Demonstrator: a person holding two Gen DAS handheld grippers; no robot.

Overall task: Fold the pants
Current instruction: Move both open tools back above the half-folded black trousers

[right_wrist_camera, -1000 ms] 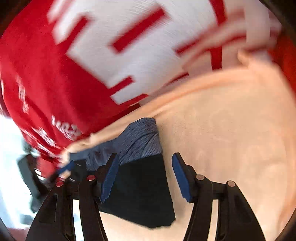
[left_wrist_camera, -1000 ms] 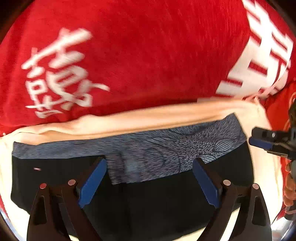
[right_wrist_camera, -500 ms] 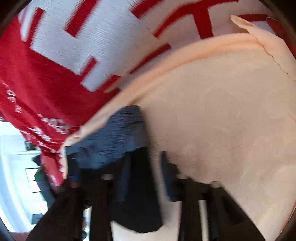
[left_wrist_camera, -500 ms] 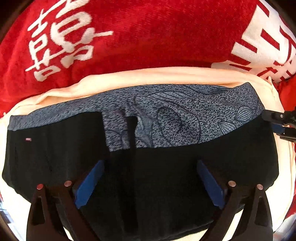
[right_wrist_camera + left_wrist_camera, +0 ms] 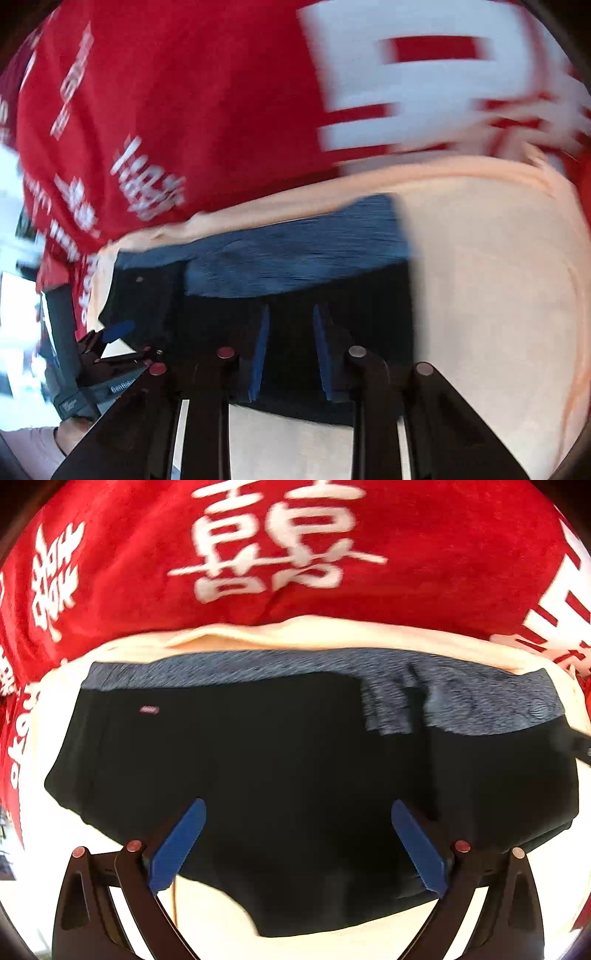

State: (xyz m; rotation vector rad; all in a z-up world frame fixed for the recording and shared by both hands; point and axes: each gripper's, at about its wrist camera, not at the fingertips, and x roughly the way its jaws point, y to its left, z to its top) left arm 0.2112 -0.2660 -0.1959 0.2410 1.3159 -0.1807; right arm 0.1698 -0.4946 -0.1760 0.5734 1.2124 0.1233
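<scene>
2 views, left gripper [image 5: 297, 843] wide over pants [image 5: 280, 775], right gripper [image 5: 290, 354] closing (hand [image 5: 68, 435] visible only here).

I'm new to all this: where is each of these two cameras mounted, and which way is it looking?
Left wrist view: sits on the left gripper, looking steeply down along its wide-open blue fingers at the black pants on a cream cloth.
Right wrist view: sits on the right gripper, looking down at the pants' right end; its jaws are closing, with black fabric showing between them; the person's hand shows at lower left.
Shared: the pants, their grey waistband, the cream cloth, the red printed cloth, and the left gripper.
</scene>
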